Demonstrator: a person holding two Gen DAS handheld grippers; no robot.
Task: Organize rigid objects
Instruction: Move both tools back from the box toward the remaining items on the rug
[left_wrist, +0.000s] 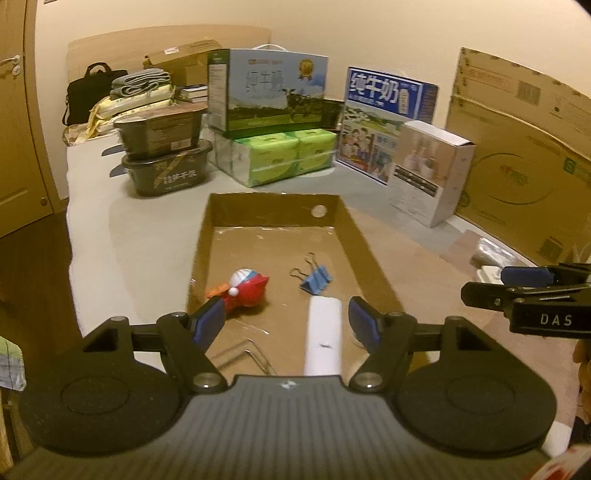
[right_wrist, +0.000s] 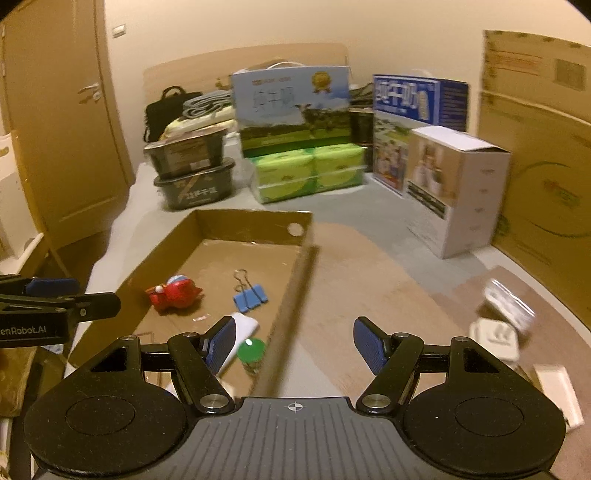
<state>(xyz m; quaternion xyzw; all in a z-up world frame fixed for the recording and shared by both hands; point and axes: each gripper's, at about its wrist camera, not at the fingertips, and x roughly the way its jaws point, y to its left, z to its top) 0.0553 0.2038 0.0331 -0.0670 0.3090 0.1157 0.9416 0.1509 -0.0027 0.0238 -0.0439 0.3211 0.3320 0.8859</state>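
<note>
A shallow cardboard tray (left_wrist: 343, 229) (right_wrist: 295, 291) lies on the grey surface. Inside it are a red and white toy (left_wrist: 248, 288) (right_wrist: 176, 293), a blue binder clip (left_wrist: 314, 278) (right_wrist: 250, 296), a white tube (left_wrist: 325, 334) (right_wrist: 242, 334), a bent wire (left_wrist: 243, 352) and a green-capped bottle (right_wrist: 251, 350). My left gripper (left_wrist: 288, 319) is open and empty, hovering over the tray's near end. My right gripper (right_wrist: 295, 341) is open and empty, above the tray's right wall. The right gripper also shows in the left wrist view (left_wrist: 524, 288).
Two stacked dark tubs (left_wrist: 162, 151), milk cartons (left_wrist: 266, 92) (left_wrist: 384, 122), green tissue packs (left_wrist: 280, 155), a white box (left_wrist: 428, 170) and large cardboard (left_wrist: 524, 147) stand behind. White items (right_wrist: 498, 332) lie right of the tray. A door (right_wrist: 55, 122) stands left.
</note>
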